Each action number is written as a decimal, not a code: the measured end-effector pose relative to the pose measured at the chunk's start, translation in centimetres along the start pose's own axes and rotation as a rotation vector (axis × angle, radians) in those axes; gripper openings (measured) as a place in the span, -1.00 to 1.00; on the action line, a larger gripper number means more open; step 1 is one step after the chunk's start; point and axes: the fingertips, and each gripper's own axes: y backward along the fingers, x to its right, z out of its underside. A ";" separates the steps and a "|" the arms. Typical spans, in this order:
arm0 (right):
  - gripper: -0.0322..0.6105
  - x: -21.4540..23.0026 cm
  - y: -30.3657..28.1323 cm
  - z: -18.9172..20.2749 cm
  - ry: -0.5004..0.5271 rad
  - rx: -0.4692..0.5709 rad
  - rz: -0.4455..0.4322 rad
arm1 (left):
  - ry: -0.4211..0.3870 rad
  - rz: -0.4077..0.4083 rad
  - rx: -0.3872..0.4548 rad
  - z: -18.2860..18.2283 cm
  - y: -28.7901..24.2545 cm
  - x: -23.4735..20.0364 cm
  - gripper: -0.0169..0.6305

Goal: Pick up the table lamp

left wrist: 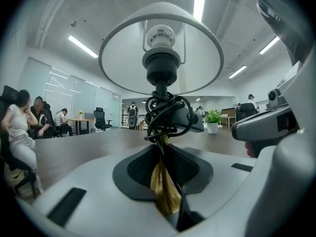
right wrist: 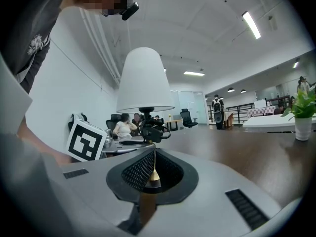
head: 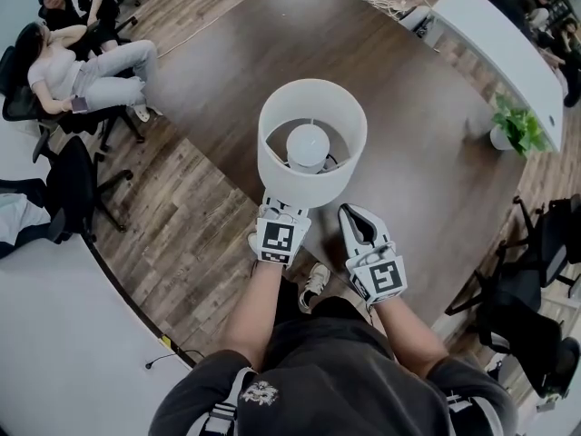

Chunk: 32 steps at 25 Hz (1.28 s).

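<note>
The table lamp [head: 311,140] stands on the dark brown table [head: 418,171], its white shade [left wrist: 160,48] above a bulb and a brass stem [left wrist: 164,184]. A black cord is coiled around the stem [left wrist: 168,115]. My left gripper [head: 277,209] reaches under the shade and is shut on the brass stem. My right gripper [head: 352,214] sits just right of the lamp, near the shade's edge. Its jaws stand a narrow gap apart with nothing in them. In the right gripper view the lamp [right wrist: 143,80] is ahead, beyond the jaws. The lamp's base is hidden under the shade.
A potted plant [head: 514,125] stands at the table's far right. Seated people [head: 77,71] and office chairs [head: 77,189] are on the left, more chairs [head: 536,280] on the right, and a white table [head: 499,44] at the back. The table's near edge is at my feet.
</note>
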 end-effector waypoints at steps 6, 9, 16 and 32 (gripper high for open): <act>-0.81 0.3 0.4 0.4 0.000 -0.013 0.006 | -0.010 -0.004 0.014 -0.1 0.1 0.0 -0.71; -0.81 0.5 0.3 0.6 0.002 -0.016 0.013 | -0.015 -0.006 0.018 0.0 0.2 -0.1 -0.71; -0.81 0.9 0.7 0.8 -0.002 -0.017 0.024 | -0.028 -0.002 0.022 -0.2 0.2 0.1 -0.71; -0.81 1.1 0.2 -1.2 0.004 0.016 0.033 | -0.036 -0.004 0.046 -4.0 0.0 -0.7 -0.71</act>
